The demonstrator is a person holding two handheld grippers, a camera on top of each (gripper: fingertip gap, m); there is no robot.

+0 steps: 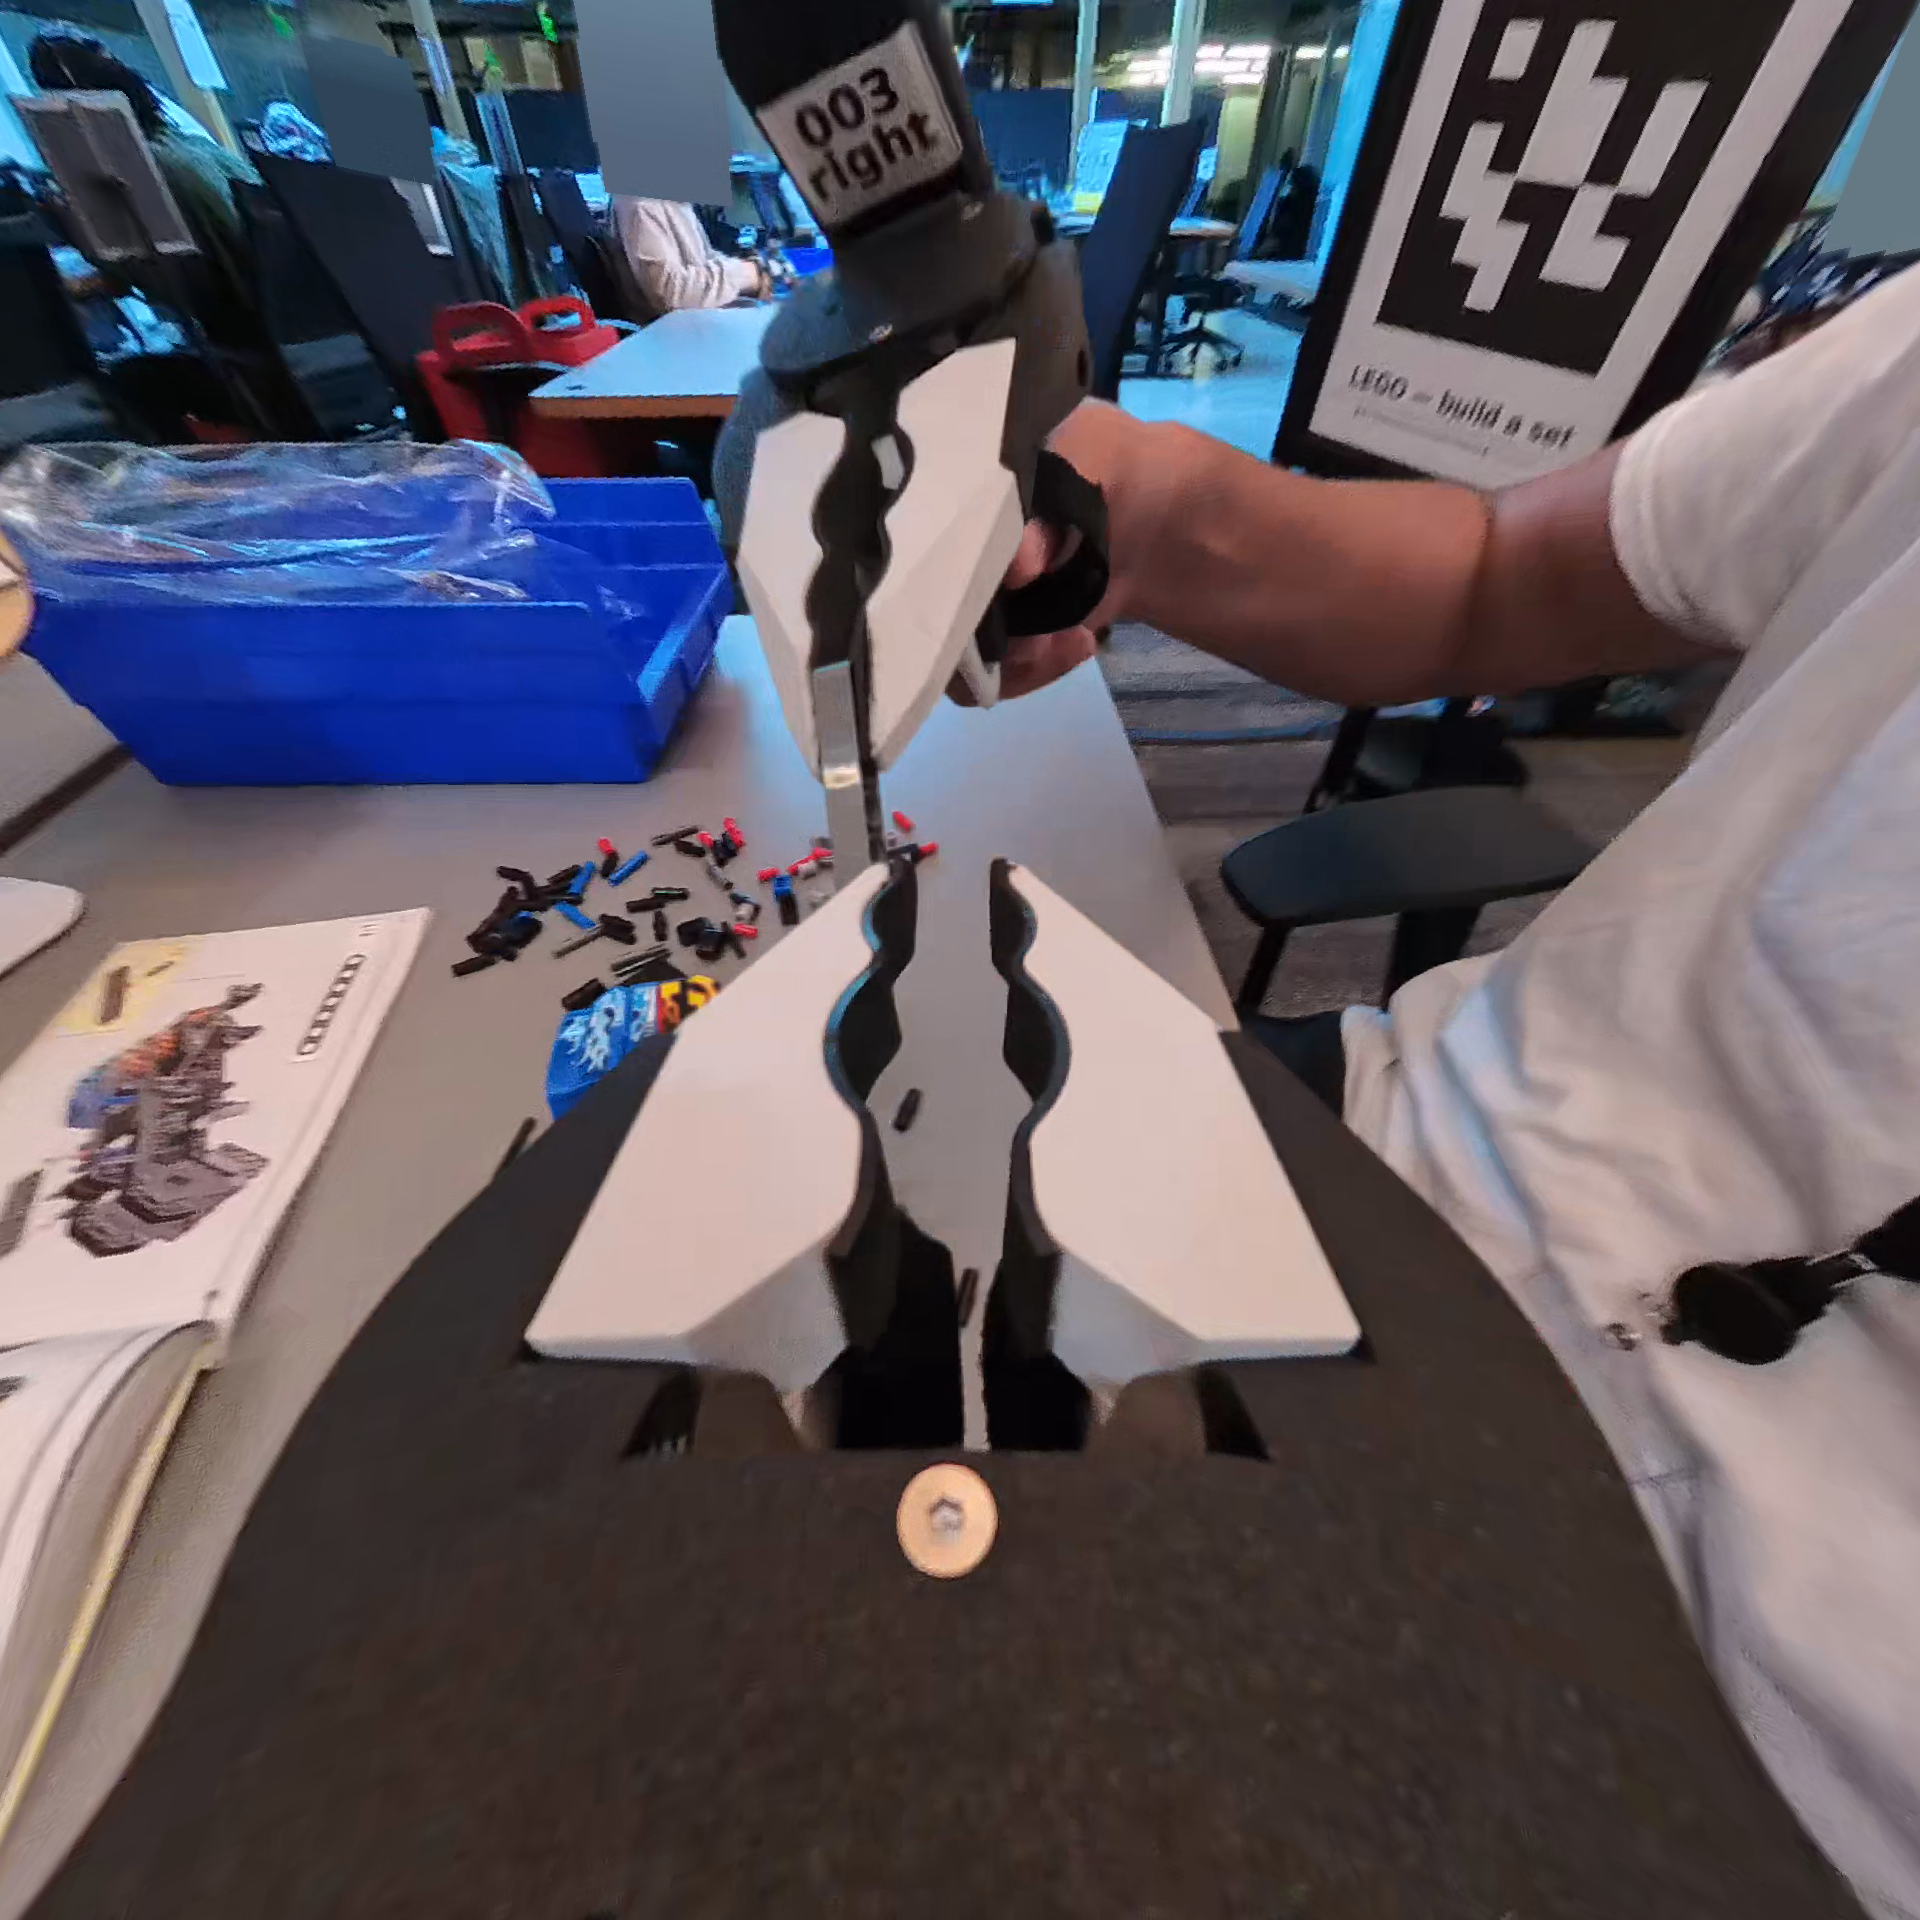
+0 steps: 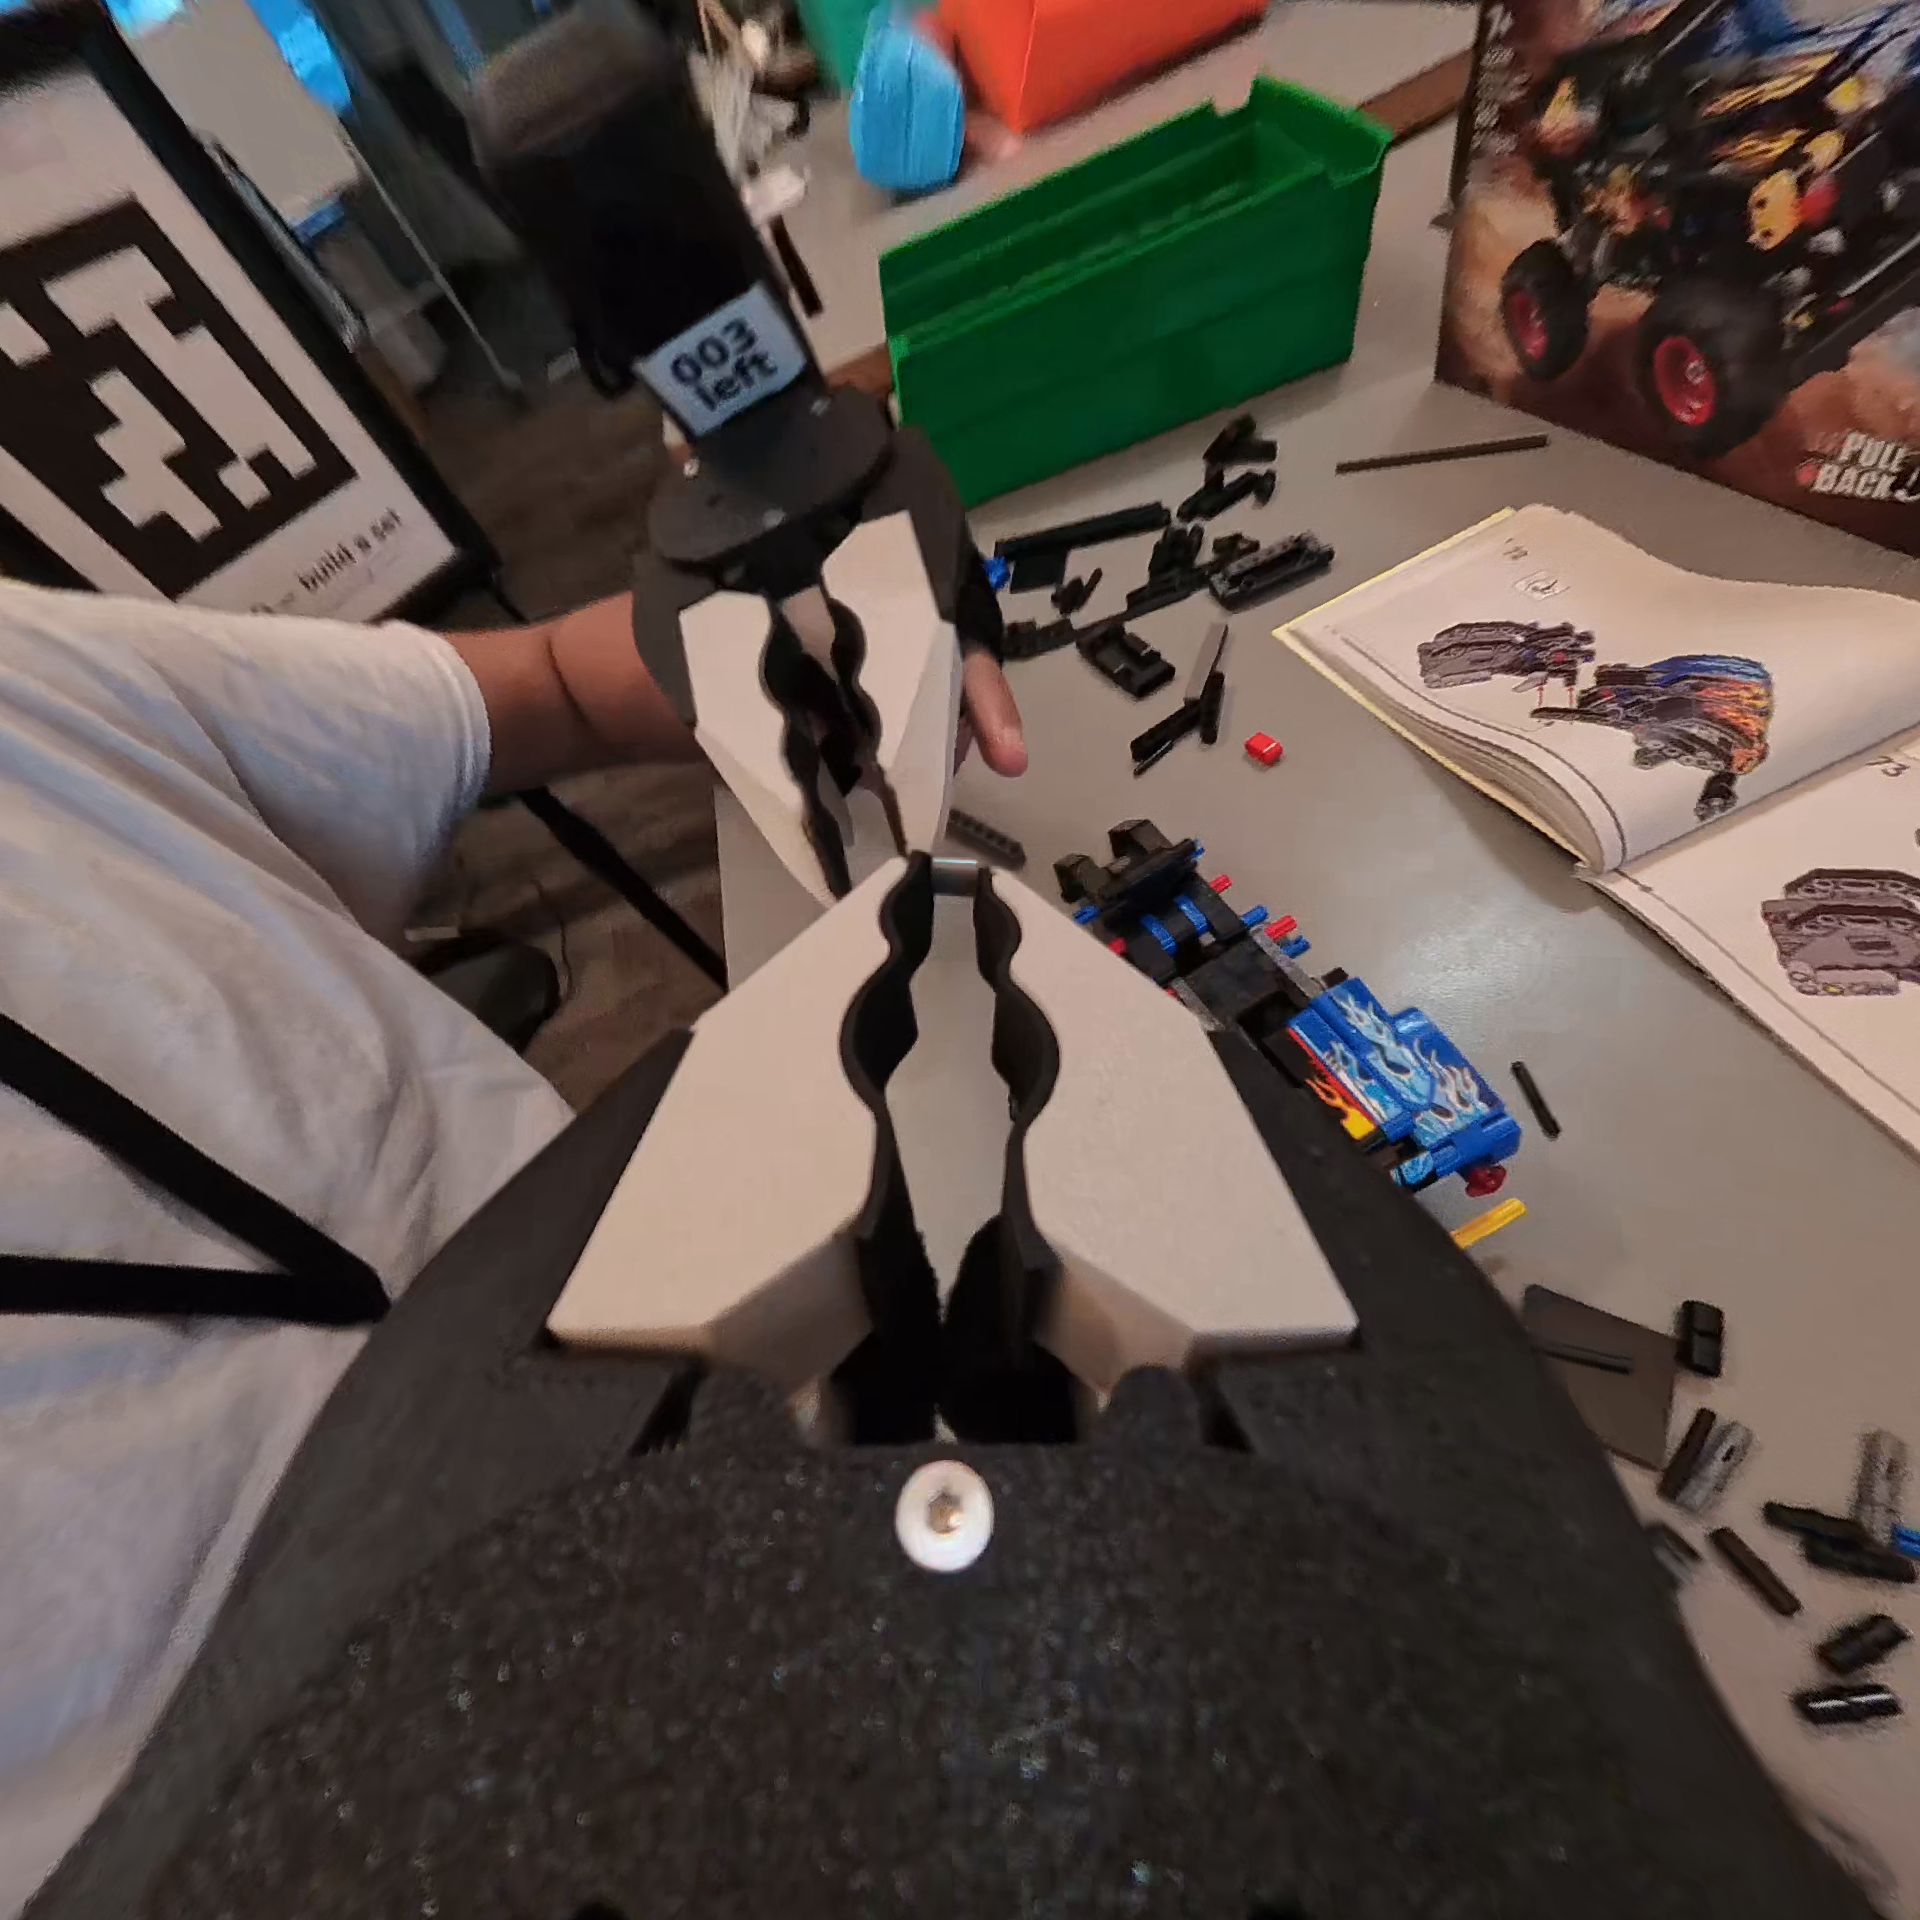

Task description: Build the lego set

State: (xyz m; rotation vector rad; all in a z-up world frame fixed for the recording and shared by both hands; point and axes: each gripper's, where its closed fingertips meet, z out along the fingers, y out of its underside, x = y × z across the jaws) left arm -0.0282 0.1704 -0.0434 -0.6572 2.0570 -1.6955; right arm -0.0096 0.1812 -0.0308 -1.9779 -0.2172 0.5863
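My right gripper (image 2: pixel 951 871) is shut on a small grey Lego piece (image 2: pixel 954 875) at its fingertips. In the left wrist view the right gripper (image 1: pixel 852 769) points down and the grey piece (image 1: pixel 840 748) hangs from it as a flat strip. My left gripper (image 1: pixel 945 873) is open and empty, and its left fingertip (image 1: pixel 883 883) sits just beside the strip's lower end. It also shows in the right wrist view (image 2: pixel 862 821), tip to tip with my right gripper. The partly built black and blue flame-patterned model (image 2: pixel 1382 1081) lies on the table to the right.
A pile of small black, blue and red pins (image 1: pixel 665 904) lies ahead. An open instruction booklet (image 2: pixel 1558 707) lies at the right, with loose black parts (image 2: pixel 1164 582), a green bin (image 2: pixel 1122 301) and the set's box (image 2: pixel 1683 229) behind. A blue bin (image 1: pixel 364 665) stands at the far left.
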